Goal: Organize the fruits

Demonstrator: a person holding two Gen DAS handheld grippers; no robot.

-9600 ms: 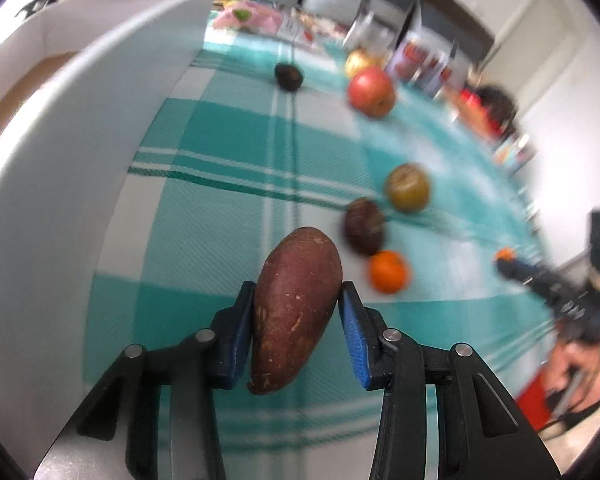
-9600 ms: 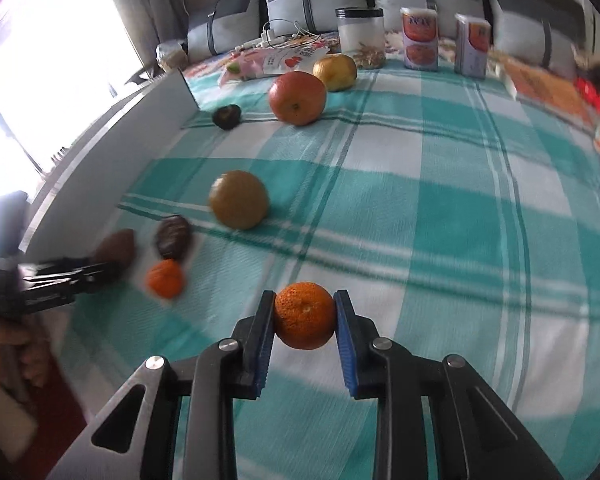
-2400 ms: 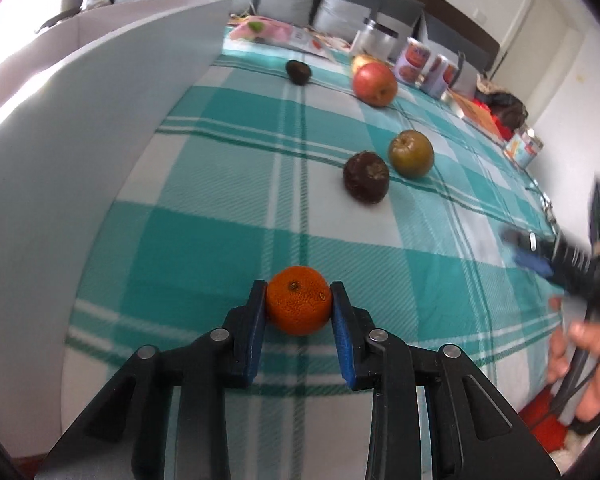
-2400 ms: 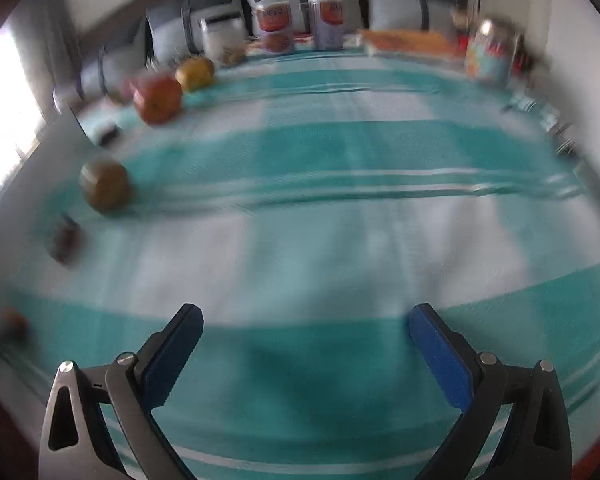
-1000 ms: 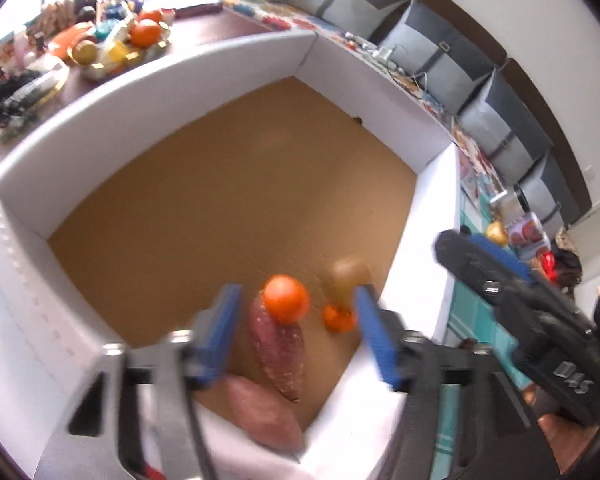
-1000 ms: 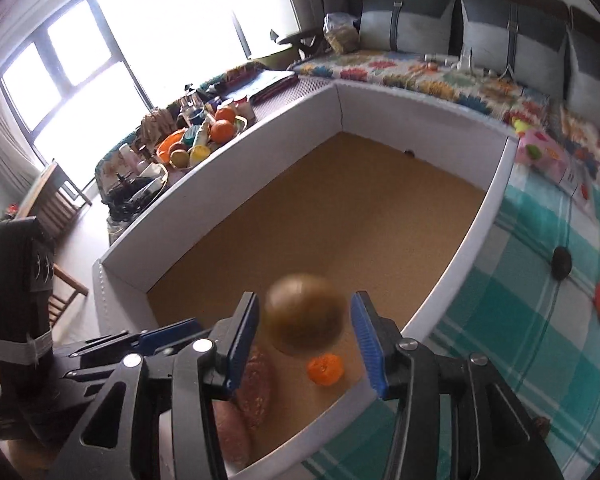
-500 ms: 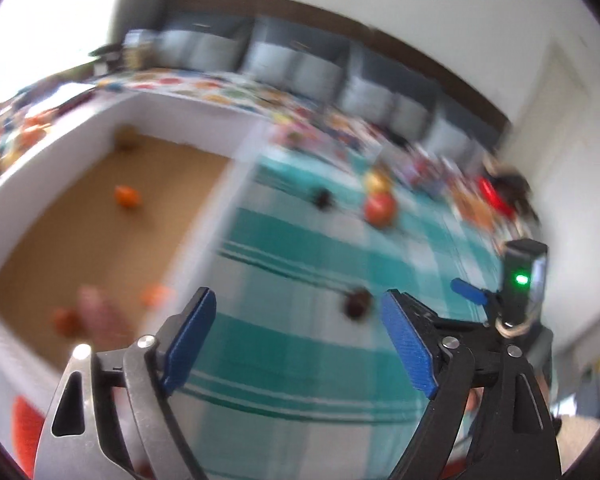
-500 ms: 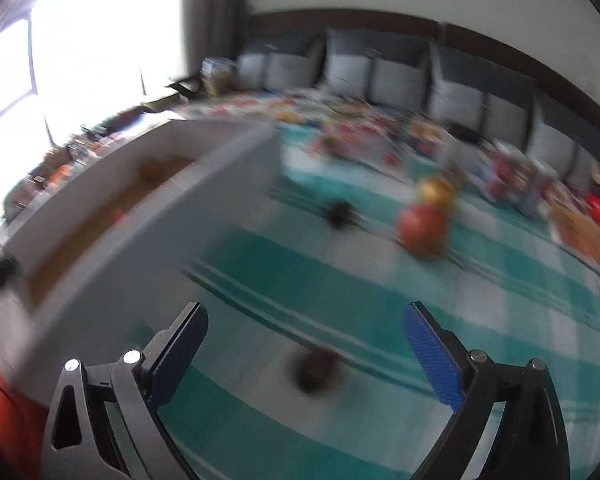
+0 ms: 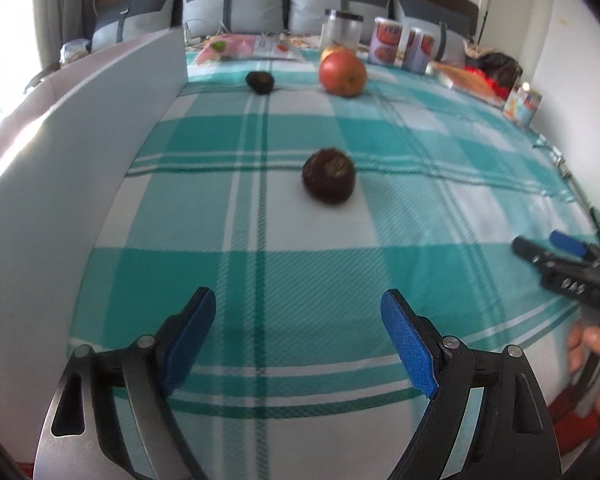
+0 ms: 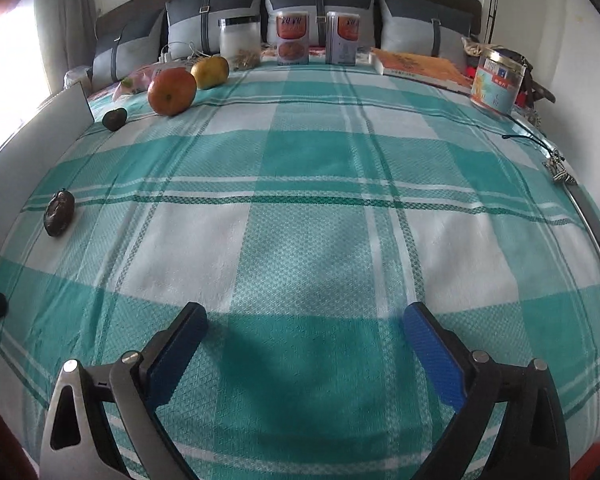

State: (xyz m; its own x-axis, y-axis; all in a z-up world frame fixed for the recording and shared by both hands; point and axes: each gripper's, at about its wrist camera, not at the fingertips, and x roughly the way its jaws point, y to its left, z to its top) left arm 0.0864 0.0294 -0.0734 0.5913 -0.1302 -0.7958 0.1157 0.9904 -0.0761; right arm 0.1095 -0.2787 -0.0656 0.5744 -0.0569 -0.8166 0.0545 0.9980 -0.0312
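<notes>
- Left wrist view: the left hand-held gripper (image 9: pixel 298 322) is wide open and holds nothing.
- A dark round fruit (image 9: pixel 328 176) lies ahead on the checked cloth (image 9: pixel 439 216), beside the white box wall (image 9: pixel 72 140).
- The red apple (image 9: pixel 342 72) sits far back.
- Right wrist view: the right hand-held gripper (image 10: pixel 303 338) is wide open and empty too.

You are working over a woven checked cloth (image 10: pixel 300 240), matt with a fine ribbed texture. The dark fruit (image 9: pixel 328 176) is looking wrinkled and dull, the apple (image 9: pixel 342 73) smooth with a slight sheen. The box wall (image 9: pixel 80 152) is showing smooth, matt white board. Your gripper pads (image 10: pixel 433 360) are looking like textured blue rubber on black plastic fingers.
</notes>
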